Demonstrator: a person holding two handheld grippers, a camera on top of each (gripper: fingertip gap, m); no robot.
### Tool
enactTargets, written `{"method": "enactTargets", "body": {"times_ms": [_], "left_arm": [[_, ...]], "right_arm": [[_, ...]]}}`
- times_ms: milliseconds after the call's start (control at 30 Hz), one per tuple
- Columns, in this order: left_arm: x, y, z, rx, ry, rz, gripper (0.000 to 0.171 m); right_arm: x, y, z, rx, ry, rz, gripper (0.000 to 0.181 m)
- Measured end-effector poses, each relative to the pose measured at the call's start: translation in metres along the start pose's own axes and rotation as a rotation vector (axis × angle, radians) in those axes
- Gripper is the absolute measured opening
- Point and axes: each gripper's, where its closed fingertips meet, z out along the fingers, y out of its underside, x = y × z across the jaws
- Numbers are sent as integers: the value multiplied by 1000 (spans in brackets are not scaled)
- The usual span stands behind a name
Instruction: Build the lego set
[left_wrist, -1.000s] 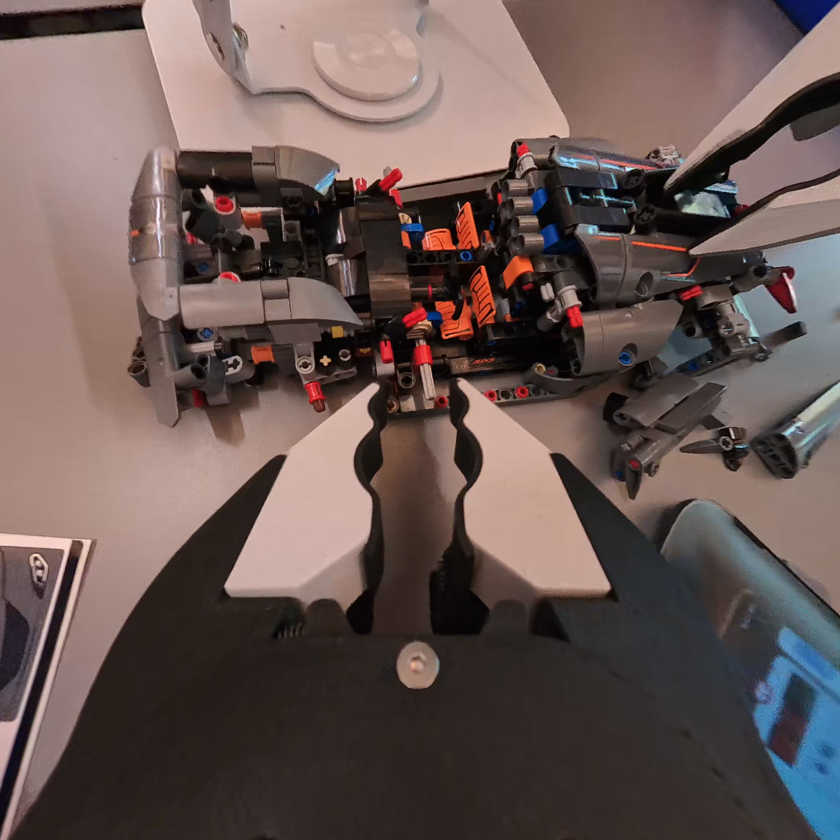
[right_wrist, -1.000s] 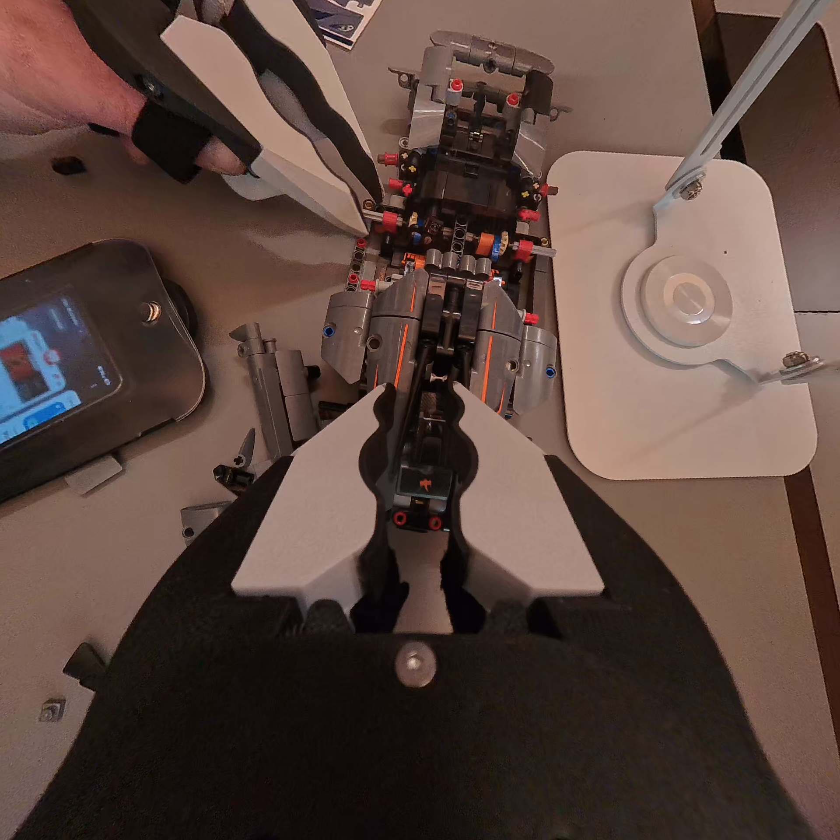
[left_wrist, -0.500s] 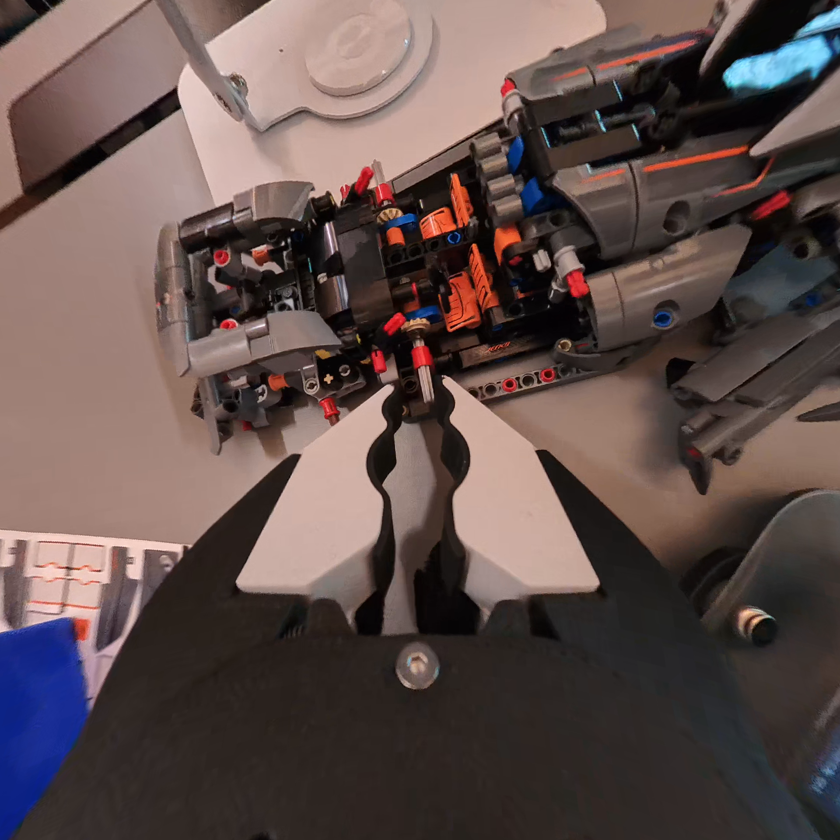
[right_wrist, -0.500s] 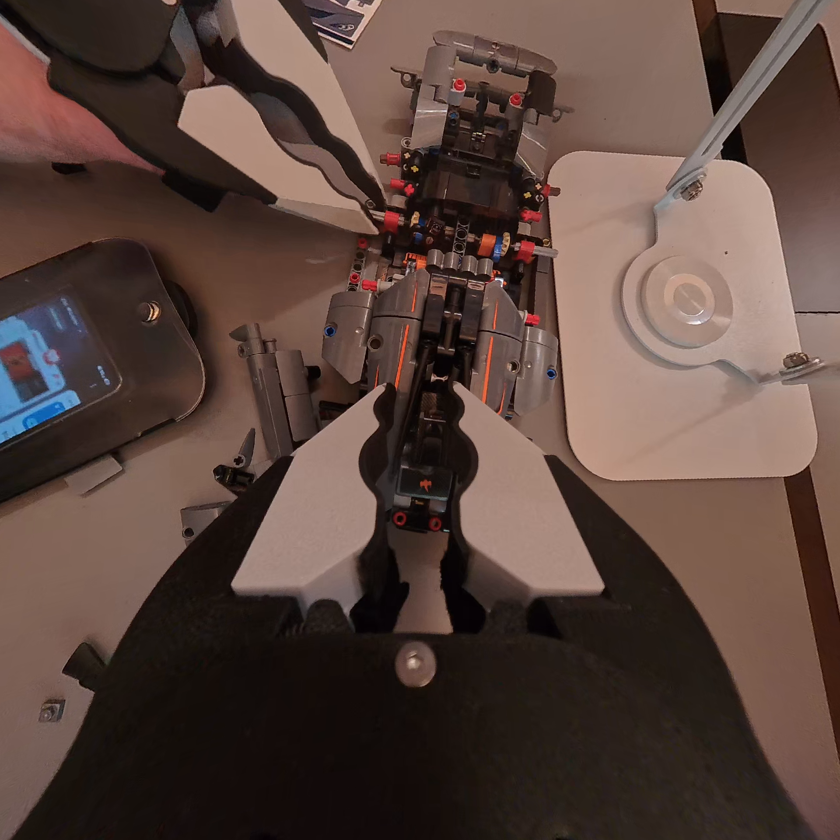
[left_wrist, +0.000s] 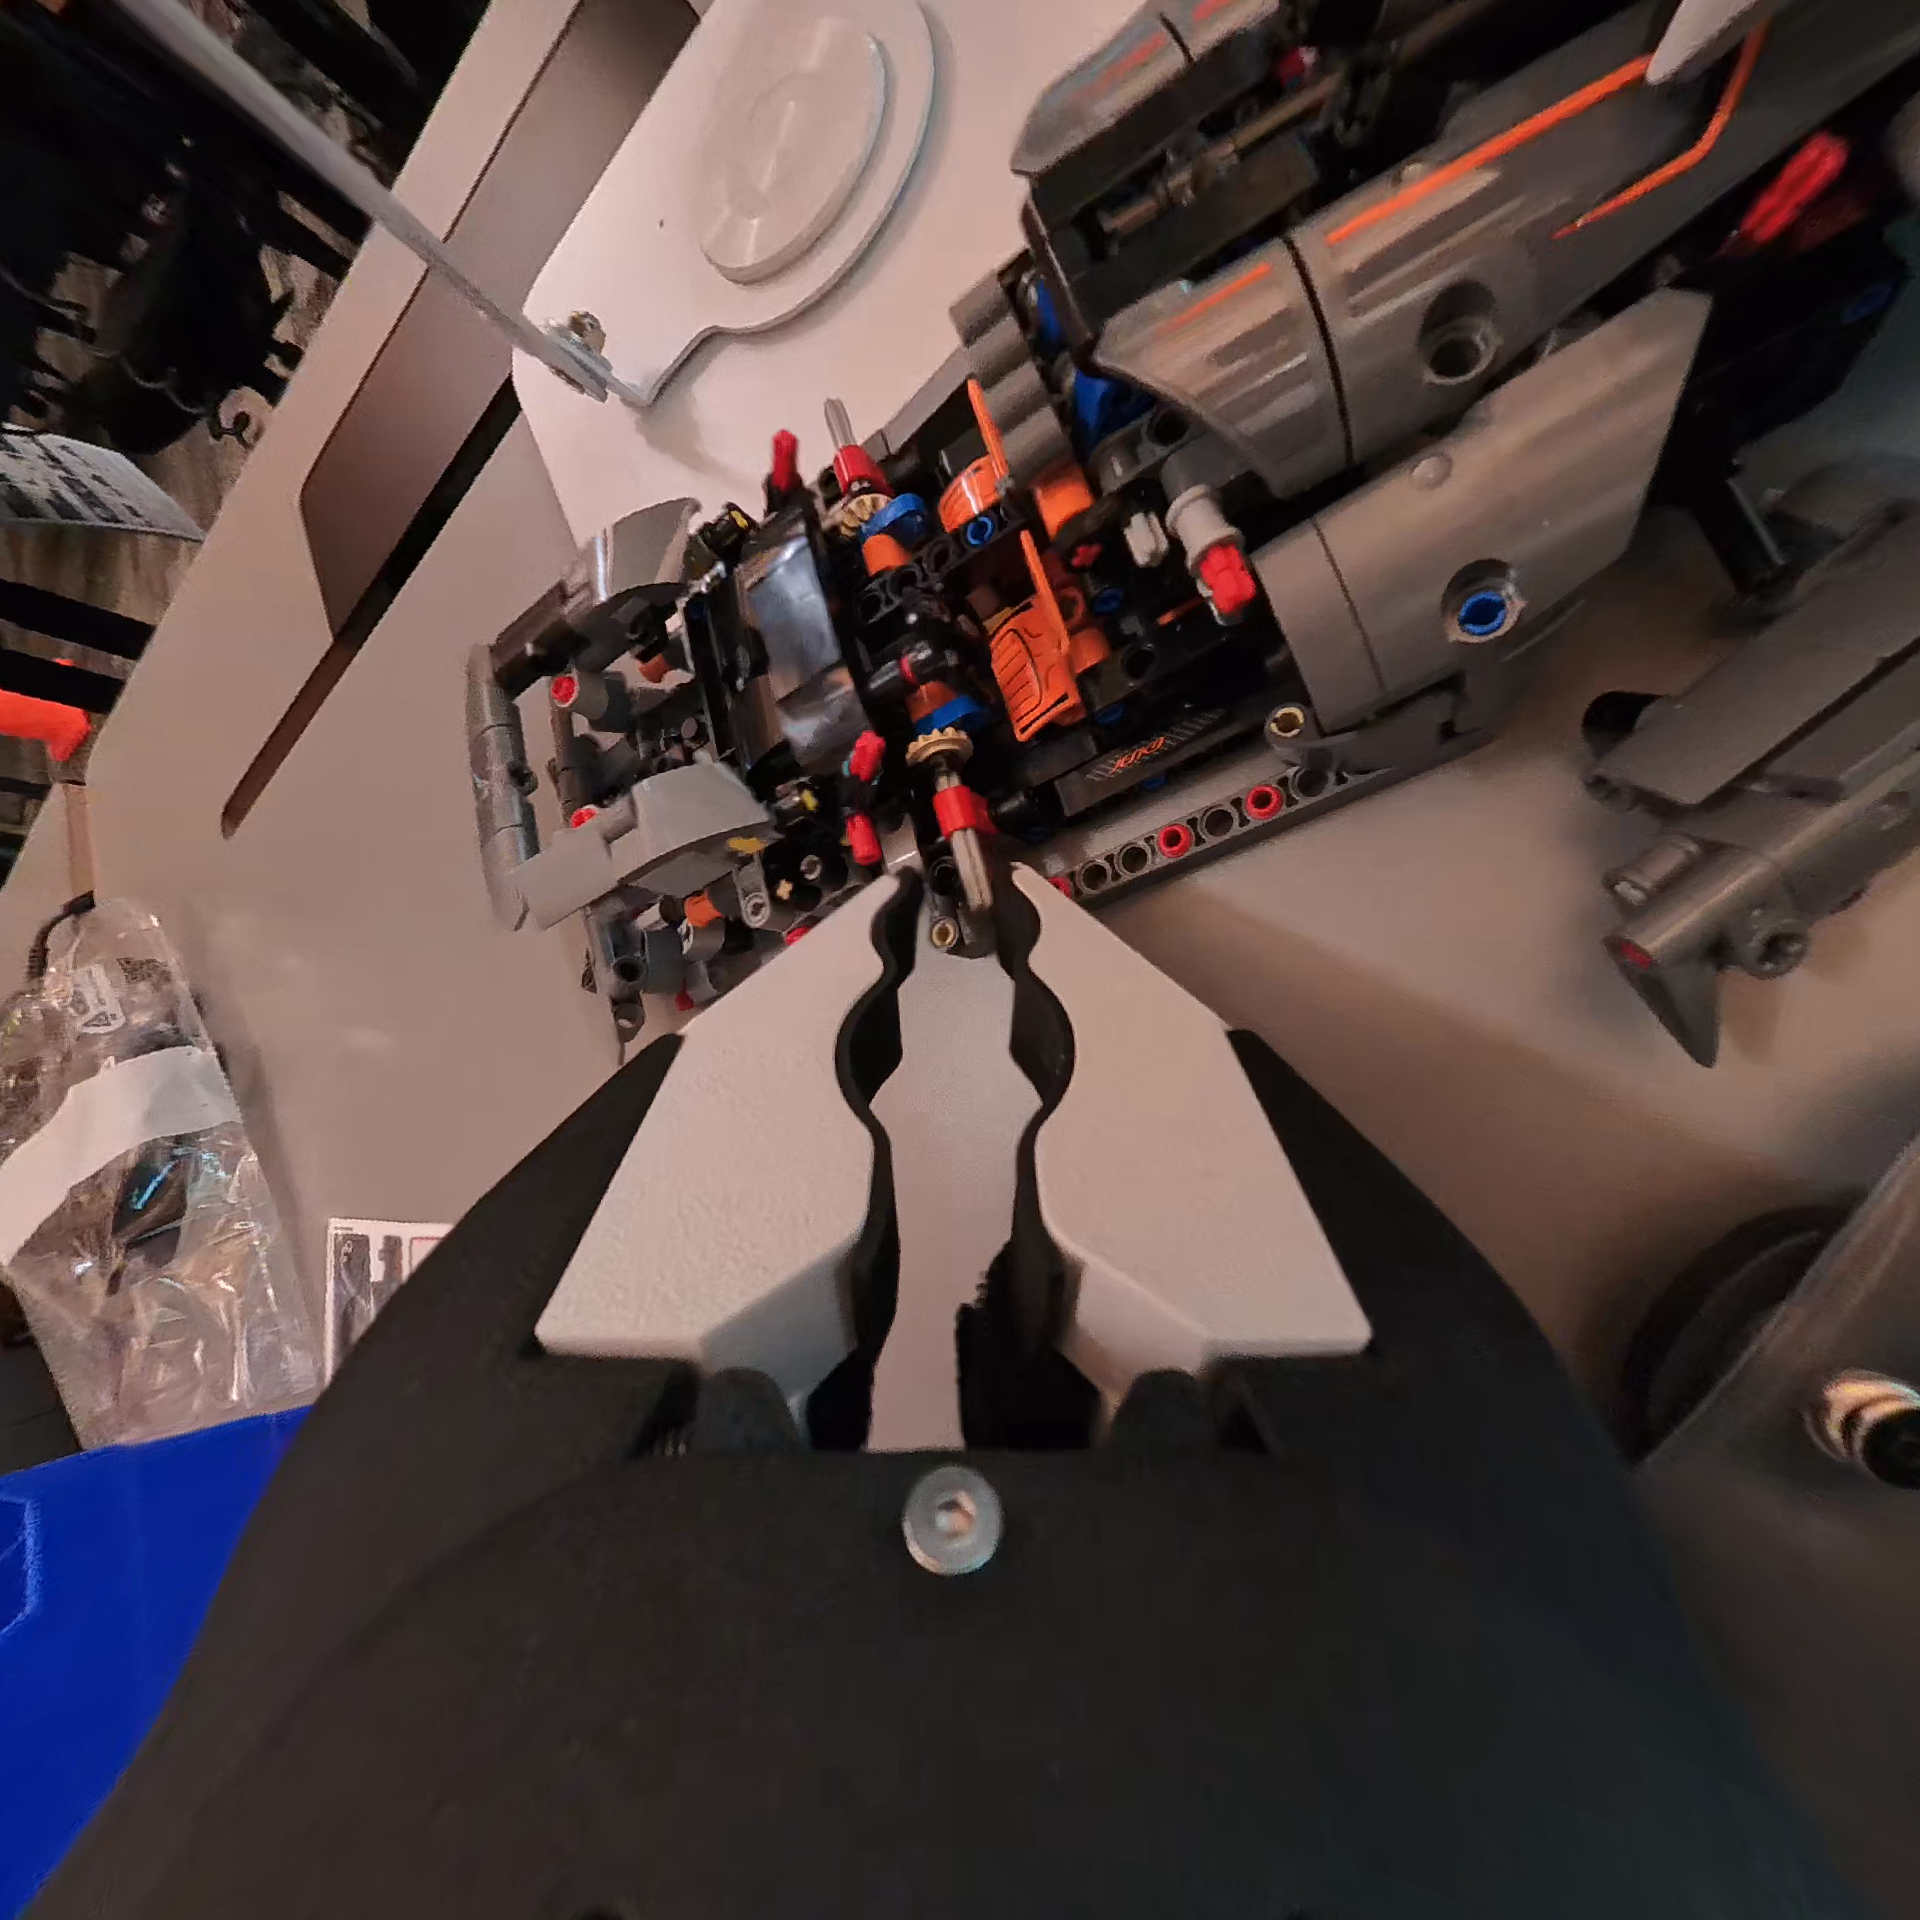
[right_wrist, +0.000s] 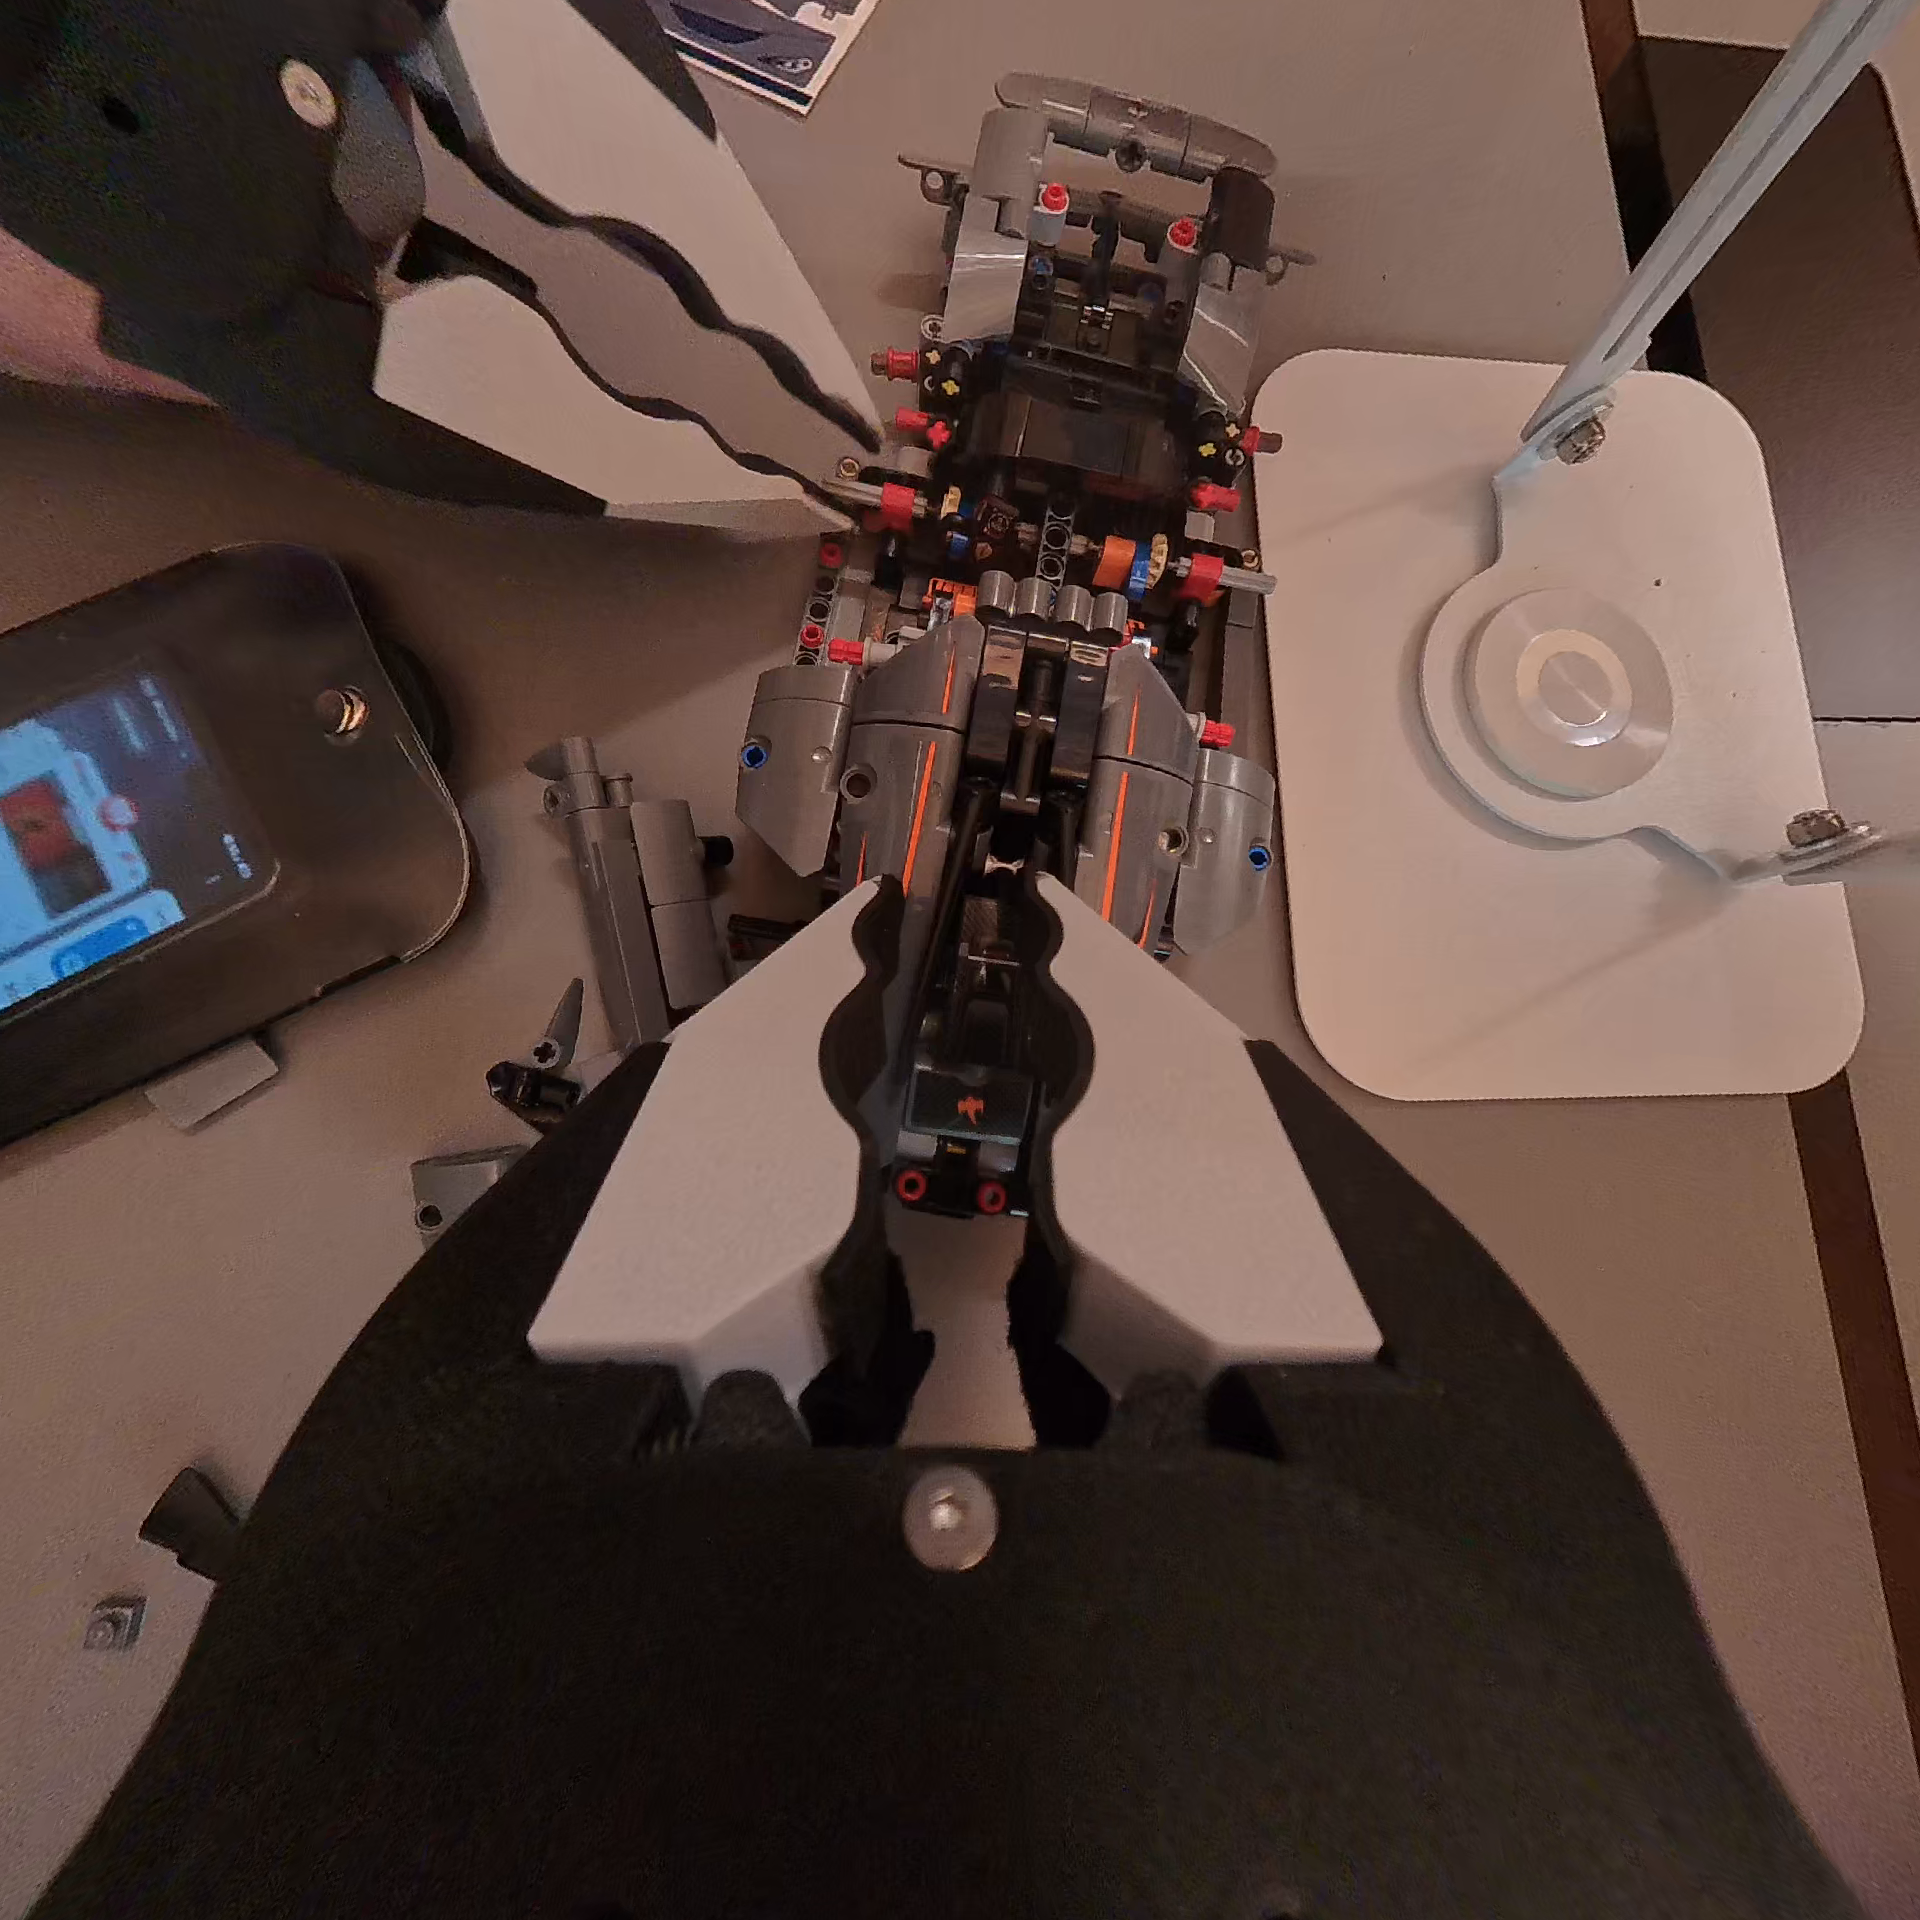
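**Chassis largely built, side parts still loose**

Well advanced, judging by the car model (right_wrist: 1081, 582) lying lengthwise on the tabletop (right_wrist: 1455, 1351): grey rear bodywork with orange stripes fitted, front frame assembled, drivetrain of red, blue and orange pieces exposed in the middle. Still loose to the left: a grey panel assembly (right_wrist: 634, 883) and a few small dark pieces (right_wrist: 535, 1081), so side bodywork apparently left to fit.

Right gripper (right_wrist: 961, 894) closed around the narrow tail of the model, jaws pressing on its dark sides, steadying it. Left gripper (left_wrist: 961, 883) at the near flank, jaws narrowly parted around the end of a grey axle (left_wrist: 971, 862) with a red bush; actual contact impossible to tell.

Tight on the far side: white stand base (right_wrist: 1558, 727) almost touching the model's right flank, its slanted metal arm (right_wrist: 1714, 208) overhead. On the left, a phone in a dark holder (right_wrist: 208, 831) close beside the loose parts. Clear bag (left_wrist: 125, 1195) and blue bin (left_wrist: 104, 1610) near the left gripper. Table edge just past the stand base; open surface mainly nearer the right gripper.
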Motion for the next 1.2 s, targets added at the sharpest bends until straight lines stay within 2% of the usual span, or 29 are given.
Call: {"method": "enactTargets", "body": {"times_ms": [67, 167, 267, 333, 400, 533, 667, 800, 1200], "left_arm": [[-1, -6, -9, 41, 20, -22, 23], [12, -20, -31, 122, 136, -22, 30], [48, -31, -50, 166, 319, 22, 34], [71, -26, -55, 133, 410, 63, 37], [78, -20, -52, 109, 415, 96, 34], [93, -14, -51, 101, 534, 18, 28], [97, -12, -48, 99, 557, 3, 14], [95, -15, -47, 123, 559, -25, 8], [77, -15, -59, 211, 517, -15, 3]], "right_arm": [[0, 0, 0, 1, -2, 1, 21], [1, 0, -1, 2, -4, 5, 20], [0, 0, 0, 2, -4, 4, 21], [0, 0, 0, 1, -4, 3, 21], [-1, 0, 0, 1, -3, 3, 22], [-2, 0, 0, 1, -6, 1, 22], [-2, 0, 1, 3, -11, 4, 22], [-1, 1, 0, 3, -10, 4, 22], [-2, 0, -1, 5, -12, 4, 22]]}}
